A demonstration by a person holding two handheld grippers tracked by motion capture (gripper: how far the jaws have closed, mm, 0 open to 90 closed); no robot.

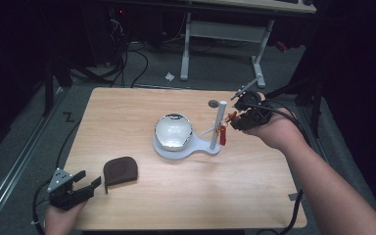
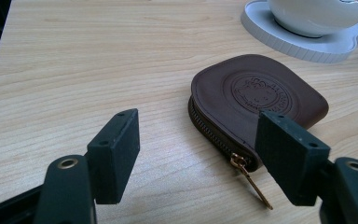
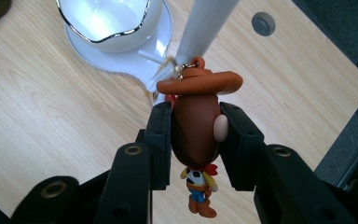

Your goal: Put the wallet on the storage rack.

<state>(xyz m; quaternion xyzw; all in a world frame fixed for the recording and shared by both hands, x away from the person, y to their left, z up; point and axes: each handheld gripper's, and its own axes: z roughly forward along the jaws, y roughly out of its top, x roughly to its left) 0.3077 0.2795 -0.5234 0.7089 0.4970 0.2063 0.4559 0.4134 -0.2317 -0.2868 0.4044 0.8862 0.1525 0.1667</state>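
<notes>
A small cowboy figure keychain with a brown hat sits between the jaws of my right gripper, which is shut on its head. Its ring is at a peg of the white post on the white stand. In the high view the right gripper is just right of that post. A white bowl sits on the stand. A brown zip pouch lies flat on the table, its gold zipper pull toward me. My left gripper is open just short of the pouch.
The wooden table has a round grey hole cover behind the post. A white desk frame and cables stand on the floor beyond the far edge. The left gripper is at the table's near left corner.
</notes>
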